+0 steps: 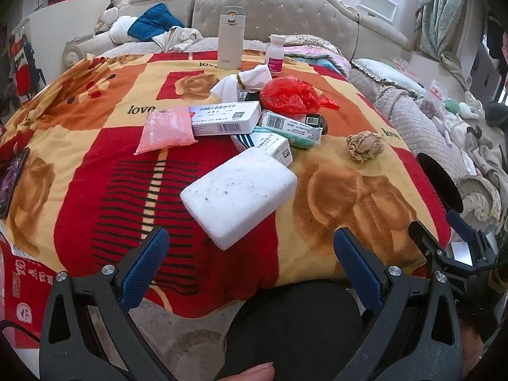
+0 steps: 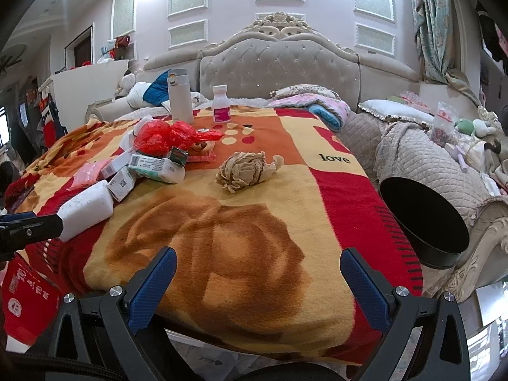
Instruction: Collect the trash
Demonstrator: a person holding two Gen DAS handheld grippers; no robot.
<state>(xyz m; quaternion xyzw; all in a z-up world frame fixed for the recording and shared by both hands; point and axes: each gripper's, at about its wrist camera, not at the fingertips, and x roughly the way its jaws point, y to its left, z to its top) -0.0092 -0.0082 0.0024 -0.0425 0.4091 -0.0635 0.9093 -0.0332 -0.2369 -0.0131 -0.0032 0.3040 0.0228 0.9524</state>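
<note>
Trash lies on a red and yellow blanket (image 1: 95, 171): a white foam block (image 1: 238, 195) (image 2: 87, 211), a pink plastic pouch (image 1: 166, 130), several medicine boxes (image 1: 225, 119) (image 2: 152, 166), a crumpled red plastic bag (image 1: 292, 95) (image 2: 162, 138), white tissue (image 1: 250, 79) and a crumpled brown paper ball (image 1: 365, 146) (image 2: 244, 171). My left gripper (image 1: 250, 254) is open just short of the foam block, nothing between its fingers. My right gripper (image 2: 258, 276) is open over bare blanket, short of the paper ball. A black round bin (image 2: 424, 222) (image 1: 439, 182) stands at the blanket's right edge.
A beige thermos (image 1: 229, 38) (image 2: 181, 95) and a white pill bottle with a pink label (image 1: 275, 52) (image 2: 221, 103) stand at the far side. Behind them are a tufted headboard (image 2: 279, 63), pillows and quilts. A red box (image 2: 22, 298) sits low on the left.
</note>
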